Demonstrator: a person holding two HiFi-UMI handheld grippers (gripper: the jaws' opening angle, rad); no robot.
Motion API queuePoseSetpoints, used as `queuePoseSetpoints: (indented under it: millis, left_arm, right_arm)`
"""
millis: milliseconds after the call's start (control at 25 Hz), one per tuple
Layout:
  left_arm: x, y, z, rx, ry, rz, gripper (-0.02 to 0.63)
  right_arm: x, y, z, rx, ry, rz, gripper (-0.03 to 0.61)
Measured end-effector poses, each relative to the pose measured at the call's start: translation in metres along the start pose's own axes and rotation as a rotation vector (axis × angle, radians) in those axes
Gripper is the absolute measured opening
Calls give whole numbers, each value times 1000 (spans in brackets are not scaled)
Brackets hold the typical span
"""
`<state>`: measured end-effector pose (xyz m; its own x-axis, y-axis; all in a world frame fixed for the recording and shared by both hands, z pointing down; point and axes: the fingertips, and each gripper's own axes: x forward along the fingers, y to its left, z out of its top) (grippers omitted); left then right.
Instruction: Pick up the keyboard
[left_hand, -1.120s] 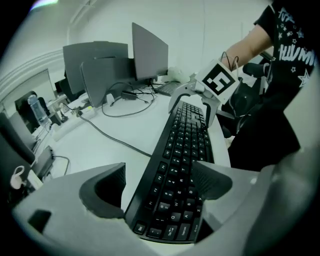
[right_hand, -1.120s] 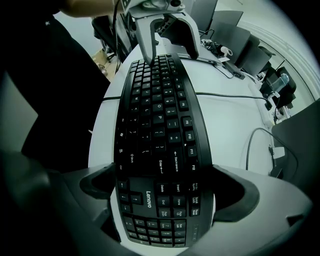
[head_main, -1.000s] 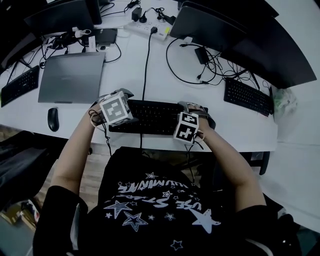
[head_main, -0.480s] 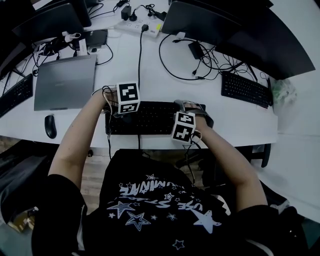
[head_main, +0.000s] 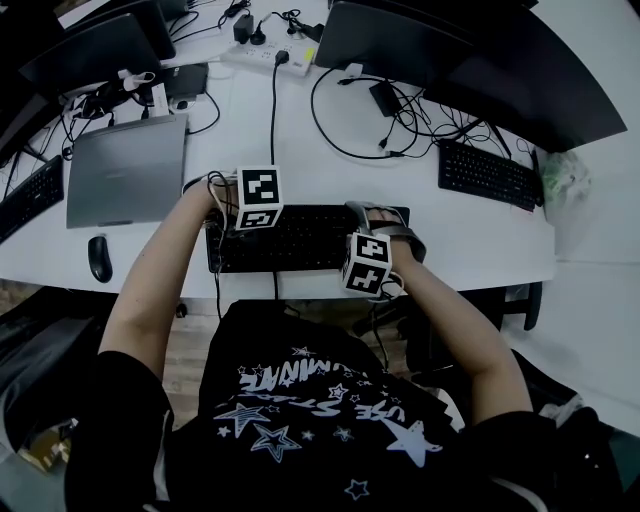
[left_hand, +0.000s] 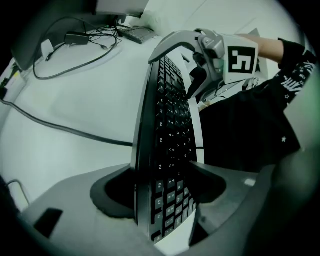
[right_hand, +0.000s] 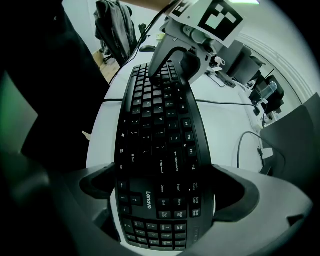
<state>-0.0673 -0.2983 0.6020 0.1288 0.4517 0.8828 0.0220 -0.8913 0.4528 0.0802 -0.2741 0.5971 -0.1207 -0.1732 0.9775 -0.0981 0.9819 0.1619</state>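
Two hand-held grippers bracket the black plastic keyboard, one at each end, and that pairing is what the lift depends on. The keyboard lies flat on the white table, close to its near edge. Its long axis runs side to side across the person's front, roughly parallel to that edge. The left gripper sits over the left end and the right gripper over the right end, both pointing steeply down. Each pair of fingers therefore spans the short way, from the near long edge to the far one. In the left gripper view the fingers have just been closing with the keyboard's end between them, and the pads now appear to meet both long edges. In the right gripper view the number-pad end fills the gap, and those fingers look pressed against its two edges likewise. Neither hand is nearer than the other, since each already has its own end, so the rise probably needs both to go up together and level, or the board will tip along its length. A thin black cable leaves the far edge near the middle and trails up the table (it may tug as the keyboard comes off the surface).
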Motion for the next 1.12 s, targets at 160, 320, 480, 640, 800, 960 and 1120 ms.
queuePoseSetpoints:
  millis: [160, 320, 480, 640, 800, 960, 1120]
  left_arm:
    - [-13, -7, 0, 2, -21, -9, 277]
    - [-28, -19, -2, -20, -31, -22, 203]
    - [-29, -25, -1, -30, -15, 31, 198]
    - [-29, -31, -1, -26, 19, 90, 198]
    - [-31, -38, -2, -16, 17, 147, 189]
    - [-36, -48, -1, -16, -48, 179, 172]
    - [-42, -63, 7, -34, -146, 182, 136]
  right_arm:
    - [-4, 0, -2, -29, -15, -106, 574]
    - [-16, -5, 3, -90, -23, -256, 574]
    - [-19, -3, 3, -110, -48, -317, 574]
    - [-22, -1, 1, -114, -49, -367, 574]
    - [-24, -2, 3, -135, -34, -429, 574]
    - [-26, -5, 3, -177, -30, -530, 574]
    - [-36, -9, 2, -196, -30, -637, 574]
